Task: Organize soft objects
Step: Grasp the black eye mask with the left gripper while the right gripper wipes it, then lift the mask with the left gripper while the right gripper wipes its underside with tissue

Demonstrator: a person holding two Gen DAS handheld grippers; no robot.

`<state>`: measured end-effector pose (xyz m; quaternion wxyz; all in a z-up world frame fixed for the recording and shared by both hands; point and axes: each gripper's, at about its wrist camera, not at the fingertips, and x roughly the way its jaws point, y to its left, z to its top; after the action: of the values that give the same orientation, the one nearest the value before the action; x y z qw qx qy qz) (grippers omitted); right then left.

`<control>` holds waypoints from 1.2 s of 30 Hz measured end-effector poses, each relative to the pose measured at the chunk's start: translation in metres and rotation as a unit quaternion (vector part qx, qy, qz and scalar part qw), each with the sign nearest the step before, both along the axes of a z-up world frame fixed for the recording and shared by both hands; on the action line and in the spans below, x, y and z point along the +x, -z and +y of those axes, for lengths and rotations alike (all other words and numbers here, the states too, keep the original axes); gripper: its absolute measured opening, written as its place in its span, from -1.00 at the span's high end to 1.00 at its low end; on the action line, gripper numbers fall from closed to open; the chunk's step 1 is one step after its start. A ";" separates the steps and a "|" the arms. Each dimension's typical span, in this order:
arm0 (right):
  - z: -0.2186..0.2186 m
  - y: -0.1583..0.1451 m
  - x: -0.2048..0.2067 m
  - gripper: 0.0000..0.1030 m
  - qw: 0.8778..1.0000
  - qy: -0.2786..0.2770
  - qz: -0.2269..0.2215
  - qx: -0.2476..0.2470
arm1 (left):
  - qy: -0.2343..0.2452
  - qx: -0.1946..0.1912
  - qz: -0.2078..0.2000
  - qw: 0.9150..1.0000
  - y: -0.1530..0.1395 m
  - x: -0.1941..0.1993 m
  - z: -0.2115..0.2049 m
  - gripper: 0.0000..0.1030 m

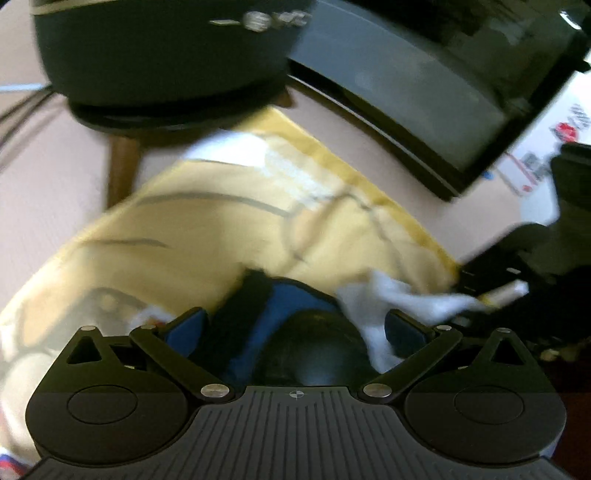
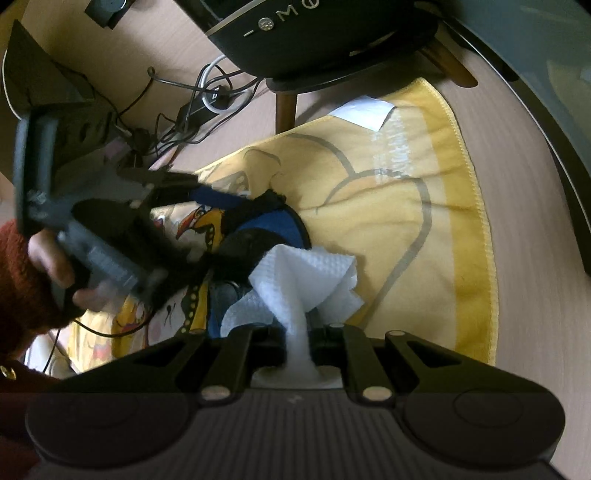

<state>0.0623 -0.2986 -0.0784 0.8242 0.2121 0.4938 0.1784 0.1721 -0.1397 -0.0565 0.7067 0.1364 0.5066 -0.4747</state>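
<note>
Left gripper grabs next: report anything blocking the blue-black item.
The white tissue, held by the right gripper, drapes against the blue-black item between the fingers of the open left gripper. Nothing else visible.

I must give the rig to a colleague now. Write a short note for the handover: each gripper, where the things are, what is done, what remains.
Right gripper: shut on the white paper towel, pinching its twisted end.
Left gripper: jaws wide around the blue and black pouch; whether they press it cannot be told.
Both things lie on the yellow printed towel, spread on the desk below the black appliance.
Done: towel gripped.
Left: place both items; nothing is sorted yet.
</note>
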 end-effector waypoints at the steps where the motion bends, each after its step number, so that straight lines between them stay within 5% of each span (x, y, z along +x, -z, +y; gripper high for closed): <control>1: 0.001 -0.001 0.001 0.79 1.000 0.000 -0.001 -0.003 | 0.002 -0.006 0.002 1.000 -0.002 -0.005 0.001 -1.00; 11: 0.000 -0.005 0.002 0.78 1.000 -0.018 0.001 -0.009 | -0.033 -0.139 0.092 0.985 -0.028 -0.029 0.037 -1.00; 14: 0.000 -0.006 0.000 0.78 1.000 -0.027 0.002 -0.008 | -0.027 -0.155 0.164 0.974 -0.011 -0.035 0.035 -1.00; 17: -0.003 -0.006 -0.003 0.83 0.999 -0.024 0.002 -0.021 | -0.065 -0.158 0.183 0.968 0.001 -0.039 0.033 -1.00; 22: -0.016 -0.009 -0.011 0.83 1.000 -0.012 0.002 -0.012 | -0.123 -0.109 0.134 0.977 -0.007 -0.053 0.027 -0.97; 24: -0.020 -0.008 -0.012 0.83 1.000 -0.002 0.004 -0.006 | -0.153 -0.091 0.130 0.975 -0.007 -0.055 0.027 -0.54; 25: -0.020 -0.010 -0.012 0.83 1.000 0.003 -0.001 -0.003 | -0.165 -0.079 0.123 0.975 -0.007 -0.055 0.028 0.00; 31: -0.026 -0.025 -0.005 0.83 0.999 0.030 -0.034 0.005 | -0.170 -0.091 0.064 0.979 -0.020 -0.063 0.029 0.28; 34: -0.031 -0.032 0.004 0.83 0.998 0.045 -0.043 0.007 | -0.174 -0.085 -0.019 0.981 -0.039 -0.066 0.033 0.31; 36: -0.031 -0.038 0.008 0.83 0.997 0.049 -0.052 0.008 | -0.169 -0.065 -0.108 0.978 -0.057 -0.065 0.038 0.31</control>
<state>0.0702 -0.3294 -0.0408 0.8548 0.2327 0.4381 0.1524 0.1073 -0.1016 0.0005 0.8346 0.0531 0.4107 -0.3632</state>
